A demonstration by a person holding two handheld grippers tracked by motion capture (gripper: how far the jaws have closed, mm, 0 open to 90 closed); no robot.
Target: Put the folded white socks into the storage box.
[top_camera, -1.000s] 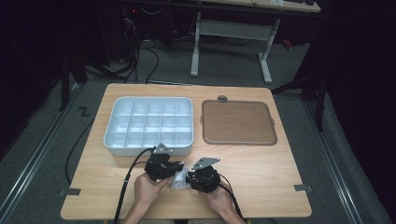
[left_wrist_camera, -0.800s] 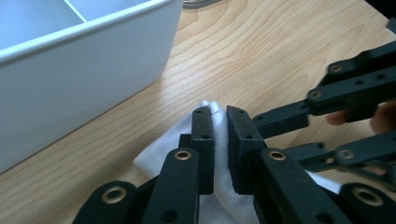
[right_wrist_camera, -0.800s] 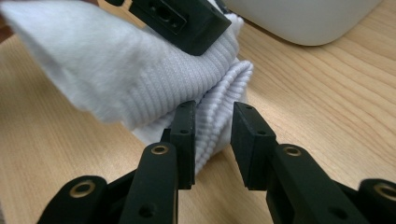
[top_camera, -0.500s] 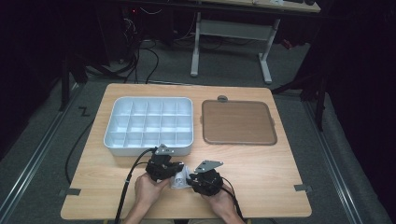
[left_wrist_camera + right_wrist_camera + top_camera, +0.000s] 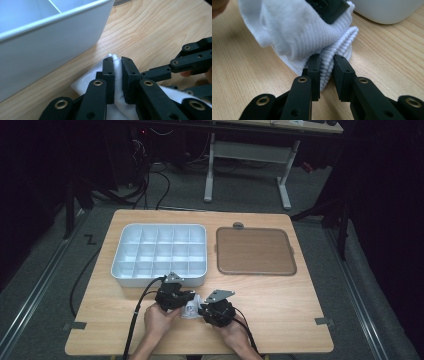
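A white ribbed sock (image 5: 190,310) lies bunched on the wooden table (image 5: 280,295) near its front edge, between my two grippers. My left gripper (image 5: 118,65) is shut on a fold of the sock (image 5: 82,83); in the high view this gripper (image 5: 186,300) comes in from the left. My right gripper (image 5: 327,65) faces it from the right (image 5: 201,310). Its jaws have just been closing, and the sock's ribbed cuff (image 5: 337,42) is pinched between its pads. One pad of the left gripper (image 5: 329,7) clamps the sock at the top of the right gripper view.
A white compartment tray (image 5: 159,226) stands just behind the grippers, its wall (image 5: 50,50) close to the left jaws. A brown flat tray (image 5: 255,251) lies to its right, with a small grey disc (image 5: 238,225) behind it. Bare wood extends to the right.
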